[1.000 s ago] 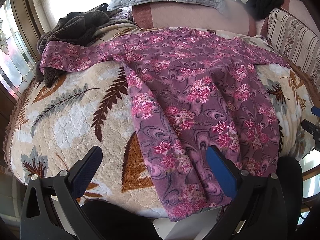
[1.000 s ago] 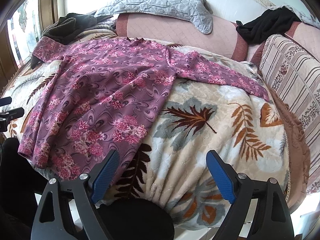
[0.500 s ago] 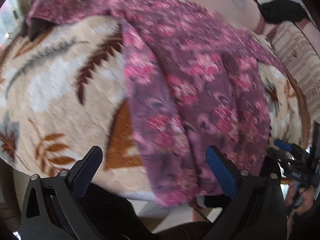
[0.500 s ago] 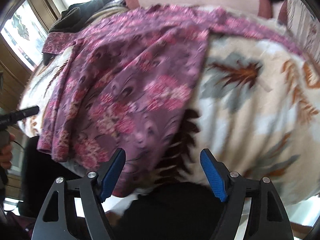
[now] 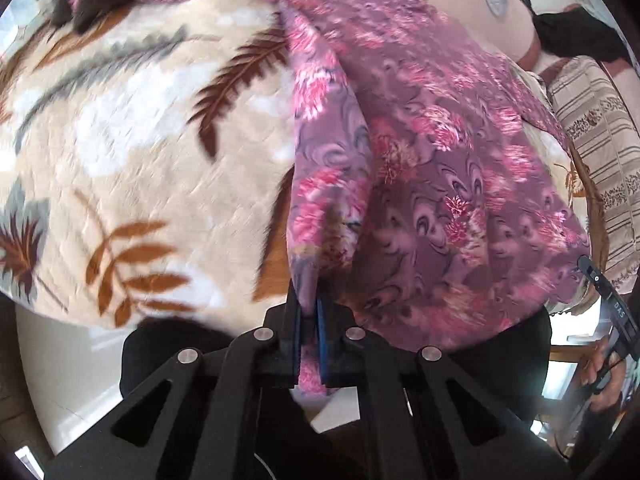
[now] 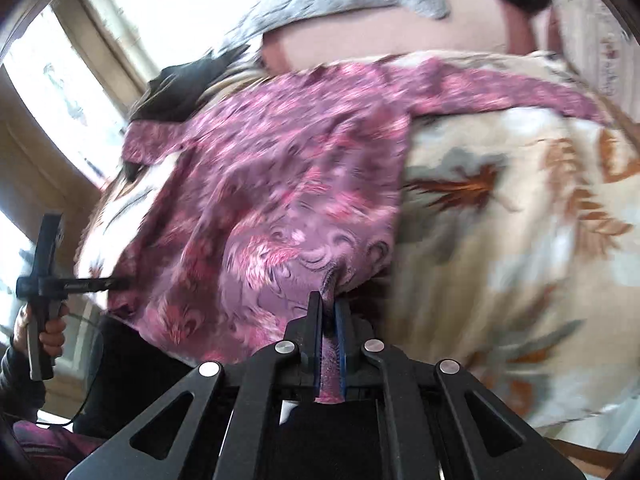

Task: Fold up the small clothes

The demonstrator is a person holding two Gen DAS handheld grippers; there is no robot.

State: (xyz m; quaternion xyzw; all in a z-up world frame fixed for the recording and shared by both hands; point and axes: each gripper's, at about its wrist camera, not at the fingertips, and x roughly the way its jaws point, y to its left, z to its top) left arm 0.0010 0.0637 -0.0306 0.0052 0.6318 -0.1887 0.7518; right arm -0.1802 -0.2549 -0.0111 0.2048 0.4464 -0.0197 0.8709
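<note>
Both of your grippers have just closed, each with cloth between the pads. Your left gripper (image 5: 308, 316) is clamped on the near left corner of the purple floral top (image 5: 432, 168), at the hem; a strip of fabric sticks out behind the blue pads, and a ridge of cloth runs from the pinch towards the top's far end. Your right gripper (image 6: 329, 312) is clamped on the near right corner of the same hem, with cloth bunched just ahead of the tips and a strip showing between the pads.

The top lies flat on the leaf-print blanket (image 5: 132, 152), hem at the near edge, sleeves spread left and right at the far end. The right sleeve (image 6: 500, 92) lies across the blanket towards the striped cushion (image 5: 600, 152).

A dark garment (image 6: 180, 88) lies beside the left sleeve by the window. A grey quilted cover (image 6: 348, 4) lies over the pink backrest (image 6: 380, 44) behind. Both views are motion-blurred, so fine detail at the hem is unclear.
</note>
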